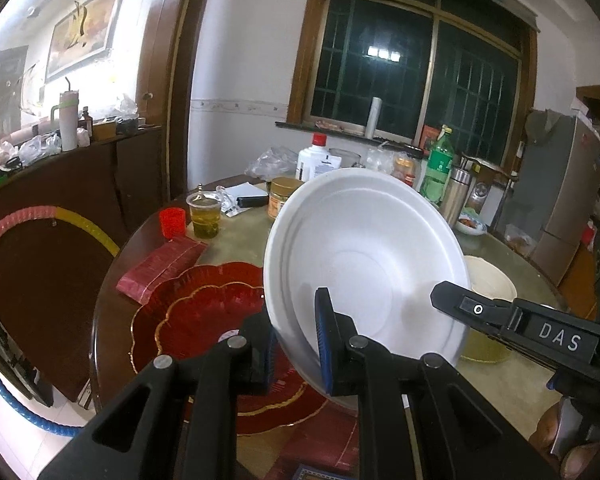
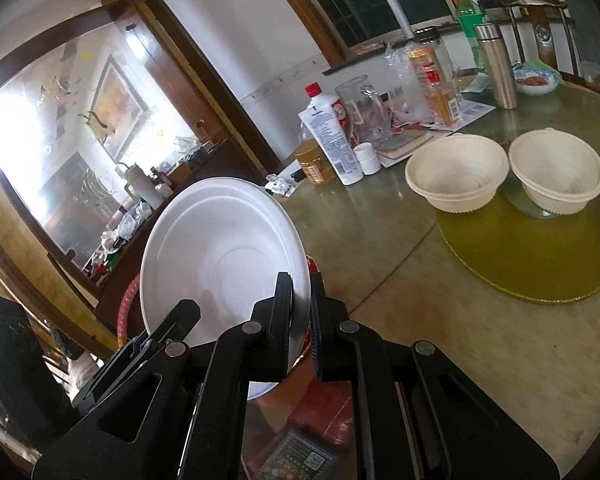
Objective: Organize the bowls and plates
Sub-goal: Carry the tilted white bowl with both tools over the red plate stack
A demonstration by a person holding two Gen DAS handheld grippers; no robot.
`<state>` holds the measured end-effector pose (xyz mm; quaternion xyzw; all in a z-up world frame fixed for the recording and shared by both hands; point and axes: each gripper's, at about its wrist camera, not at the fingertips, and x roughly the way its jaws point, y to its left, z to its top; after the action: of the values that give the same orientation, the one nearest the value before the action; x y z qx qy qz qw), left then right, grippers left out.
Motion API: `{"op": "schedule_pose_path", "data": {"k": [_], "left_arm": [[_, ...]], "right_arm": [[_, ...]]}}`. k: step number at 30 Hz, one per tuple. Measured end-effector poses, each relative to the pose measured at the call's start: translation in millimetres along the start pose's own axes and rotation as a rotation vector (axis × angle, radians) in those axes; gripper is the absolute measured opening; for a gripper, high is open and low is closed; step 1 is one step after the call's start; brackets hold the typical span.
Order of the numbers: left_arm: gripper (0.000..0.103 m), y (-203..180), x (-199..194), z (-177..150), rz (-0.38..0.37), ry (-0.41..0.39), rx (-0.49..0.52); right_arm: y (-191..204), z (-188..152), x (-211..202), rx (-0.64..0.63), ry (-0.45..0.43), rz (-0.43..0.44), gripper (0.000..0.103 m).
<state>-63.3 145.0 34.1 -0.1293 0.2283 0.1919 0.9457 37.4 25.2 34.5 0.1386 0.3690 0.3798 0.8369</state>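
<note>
Both grippers pinching one white plate (image 1: 364, 264), tilted near upright, off the table (image 2: 380, 240). Left gripper (image 1: 296, 344) clamping plate's lower rim, one finger each side of the rim. Right gripper (image 2: 302, 320) gripping the opposite rim likewise; its tip also showing in left wrist view at plate's right edge (image 1: 452, 300).

Holding plate above/just beside red scalloped platter (image 1: 204, 320) on left part of table. Two cream bowls (image 2: 456, 172) (image 2: 556, 176) sitting side by side, rims nearly touching, one on gold mat (image 2: 532, 264), the other on a clear disc atop it, well apart from plate.

Step in hand, prob.: carrying plate to its spot. Doing it well = keeping both grips even, not twisting the thin rim, levelling plate w/ both sides together before lowering. Watching clearance vs red cup (image 1: 172, 222) & glass of tea (image 1: 205, 216) nearby. Letting one side go only once plate is resting flat; target spot not certain from these views.
</note>
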Motion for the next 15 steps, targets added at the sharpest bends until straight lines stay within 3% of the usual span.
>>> {"op": "schedule_pose_path", "data": {"k": [15], "left_arm": [[0.015, 37.6, 2.9, 9.5, 0.04, 0.029, -0.068]], "right_arm": [[31.4, 7.5, 41.2, -0.039, 0.077, 0.051, 0.008]]}}
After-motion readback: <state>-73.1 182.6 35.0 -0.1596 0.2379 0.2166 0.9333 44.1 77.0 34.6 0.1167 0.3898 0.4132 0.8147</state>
